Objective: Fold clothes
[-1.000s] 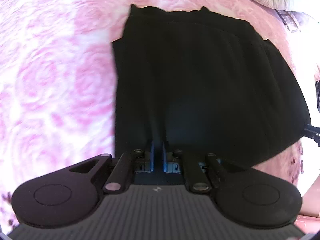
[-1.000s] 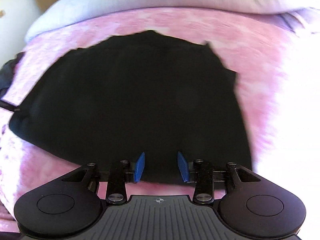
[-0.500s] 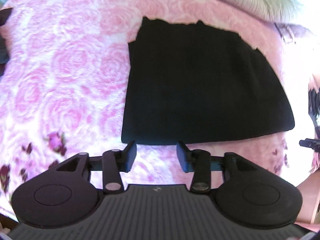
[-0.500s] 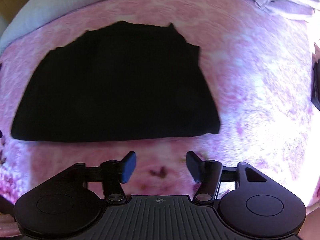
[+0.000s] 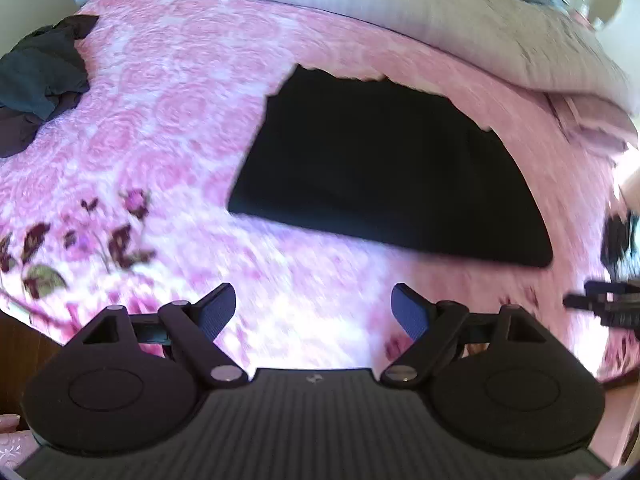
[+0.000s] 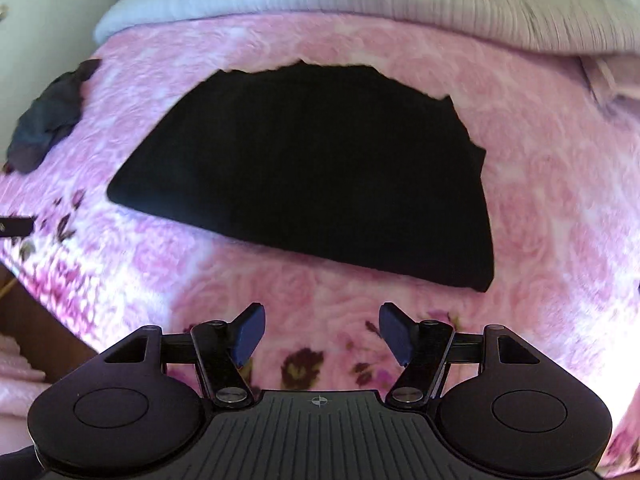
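A folded black garment [image 5: 384, 168] lies flat on the pink rose-patterned bedspread [image 5: 168, 120]; the right wrist view shows the same black garment [image 6: 320, 168] in the middle of the bed. My left gripper [image 5: 313, 310] hovers above the bedspread short of the garment's near edge, its jaws opening wide with nothing between them. My right gripper [image 6: 322, 330] also hangs above the bedspread [image 6: 552, 168] near the garment's front edge, jaws opening and empty. At the right edge of the left wrist view, part of the other gripper shows, blurred.
A crumpled pile of dark clothes [image 5: 38, 76] lies at the bed's far left, also visible as dark clothes [image 6: 48, 120] in the right wrist view. A pale grey rolled quilt [image 5: 360, 4] runs along the far side. The bed's wooden edge [image 6: 44, 328] shows at lower left.
Both grippers let go of the black garment, opened and rose back from it. The garment now lies farther off, with pink bedspread showing between it and the fingers.
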Demonstrator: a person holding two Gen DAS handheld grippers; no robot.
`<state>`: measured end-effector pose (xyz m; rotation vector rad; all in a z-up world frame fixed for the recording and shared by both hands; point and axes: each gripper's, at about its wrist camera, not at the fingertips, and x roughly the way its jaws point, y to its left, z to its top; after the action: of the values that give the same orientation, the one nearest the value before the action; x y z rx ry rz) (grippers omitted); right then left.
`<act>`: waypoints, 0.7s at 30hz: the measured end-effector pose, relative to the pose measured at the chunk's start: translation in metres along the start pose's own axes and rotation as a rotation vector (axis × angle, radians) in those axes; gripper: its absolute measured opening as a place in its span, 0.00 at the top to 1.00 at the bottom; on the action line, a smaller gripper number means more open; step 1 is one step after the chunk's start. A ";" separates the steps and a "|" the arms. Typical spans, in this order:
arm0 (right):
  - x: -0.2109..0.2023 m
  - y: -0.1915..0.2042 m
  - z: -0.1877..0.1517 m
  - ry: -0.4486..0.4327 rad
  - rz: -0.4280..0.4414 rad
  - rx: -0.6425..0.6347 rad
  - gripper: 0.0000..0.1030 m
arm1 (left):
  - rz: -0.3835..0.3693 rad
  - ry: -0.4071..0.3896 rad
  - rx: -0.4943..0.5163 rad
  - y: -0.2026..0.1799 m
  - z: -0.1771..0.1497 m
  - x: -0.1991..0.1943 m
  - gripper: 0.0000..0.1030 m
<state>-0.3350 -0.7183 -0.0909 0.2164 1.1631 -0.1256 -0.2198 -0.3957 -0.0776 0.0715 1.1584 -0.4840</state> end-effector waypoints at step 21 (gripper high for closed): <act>-0.058 0.004 -0.046 -0.067 0.023 -0.078 0.33 | 0.108 -0.150 0.043 -0.037 -0.063 -0.066 0.20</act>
<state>-0.3984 -0.7045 -0.0551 0.1561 1.0966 -0.0666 -0.3089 -0.3880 -0.0377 0.1317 0.9926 -0.4117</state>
